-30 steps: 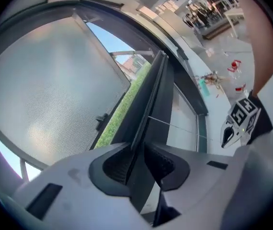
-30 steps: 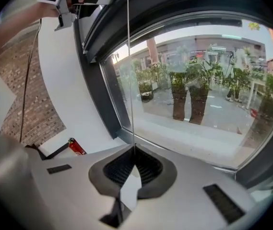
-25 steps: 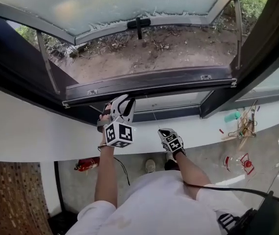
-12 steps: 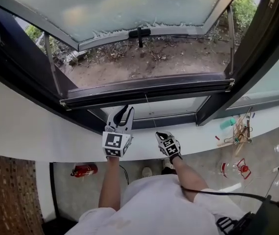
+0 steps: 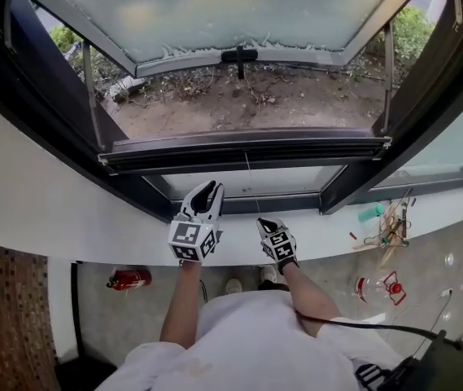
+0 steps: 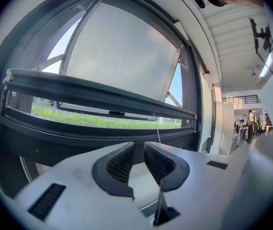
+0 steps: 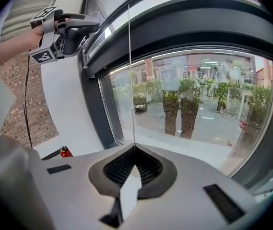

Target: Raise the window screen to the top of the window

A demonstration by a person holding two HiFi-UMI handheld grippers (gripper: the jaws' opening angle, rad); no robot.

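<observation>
The window screen is down. Its pull bar lies along the bottom edge of the opening in the window frame, so I'd say nearly the whole climb is ahead. I can't make out the mesh itself.

The right hand-held gripper is pinched tight on the thin cord that hangs from the bar. The left hand-held gripper stands narrowly parted with nothing between its pads, near the bar but clear of it.

My worry is that cord. It is slim enough to slide out of the pads, and if the roller is sprung the bar could shoot up and bang at the top edge. With only the middle guided, one end might lead and the bar could bind against the frame's sides.

Above the bar the opening is free up to the propped-out sash. Below it, the white sill crowds both wrists.
</observation>
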